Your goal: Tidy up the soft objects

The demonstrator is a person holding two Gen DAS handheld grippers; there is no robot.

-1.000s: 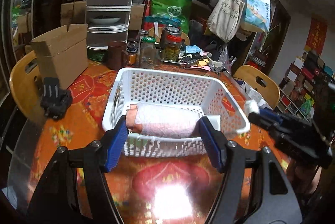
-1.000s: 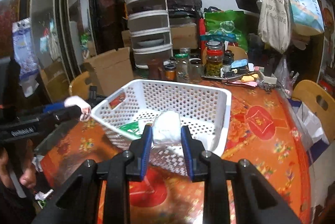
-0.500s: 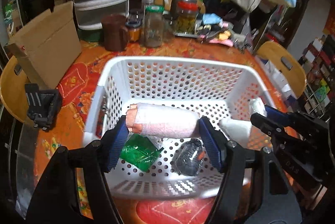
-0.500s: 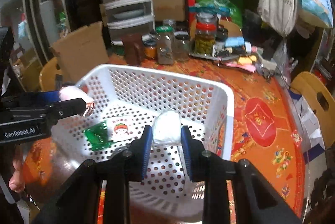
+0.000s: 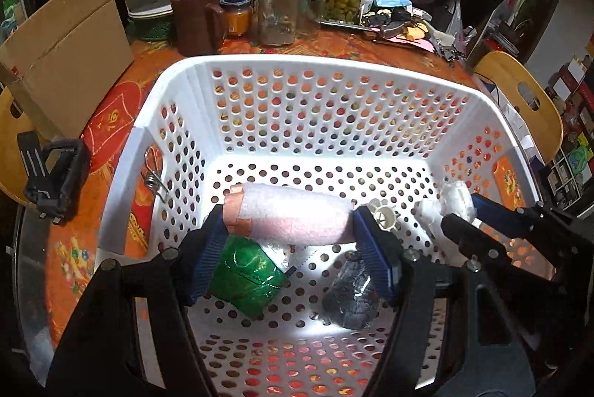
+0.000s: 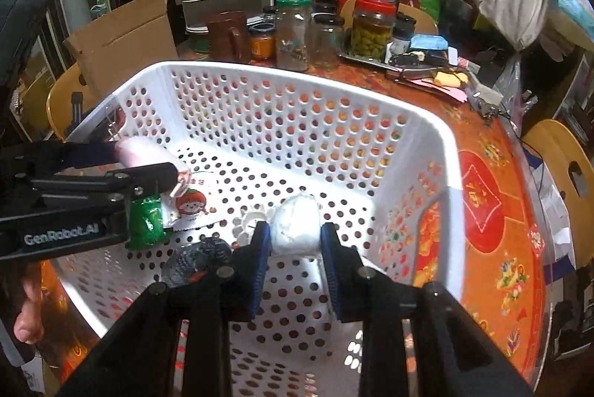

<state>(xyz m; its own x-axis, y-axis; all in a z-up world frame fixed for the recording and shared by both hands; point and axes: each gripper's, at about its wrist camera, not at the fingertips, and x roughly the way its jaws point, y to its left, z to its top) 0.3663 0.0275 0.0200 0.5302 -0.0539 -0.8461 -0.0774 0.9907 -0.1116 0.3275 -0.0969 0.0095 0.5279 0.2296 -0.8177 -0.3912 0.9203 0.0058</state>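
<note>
Cluttered with jars, a brown mug and a cardboard box at its far side, the orange-patterned table [image 5: 111, 114] carries a white perforated basket [image 5: 334, 74]. Inside it, the left gripper [image 5: 289, 230] pinches a pink-white foam roll [image 5: 293, 215] end to end, its blue pads pressing on both ends. The roll hangs just above the basket floor, over a green packet [image 5: 245, 270] and a dark crinkled packet [image 5: 352, 296]. To the right, the right gripper [image 6: 293, 241] squeezes a small white wad [image 6: 297, 224] between narrowly set pads, also low inside the basket beside a white gear-shaped piece [image 6: 247, 222].

Both loads look light and yielding; the roll should dent rather than slip, so the end-to-end hold suits it, while the wad squashes anywhere and wants only gentle pressure.

A second ago both grippers hung before the basket's near rim; half a second ago they were over its inside; now they sit deeper and tilted steeper, their holds unchanged.
</note>
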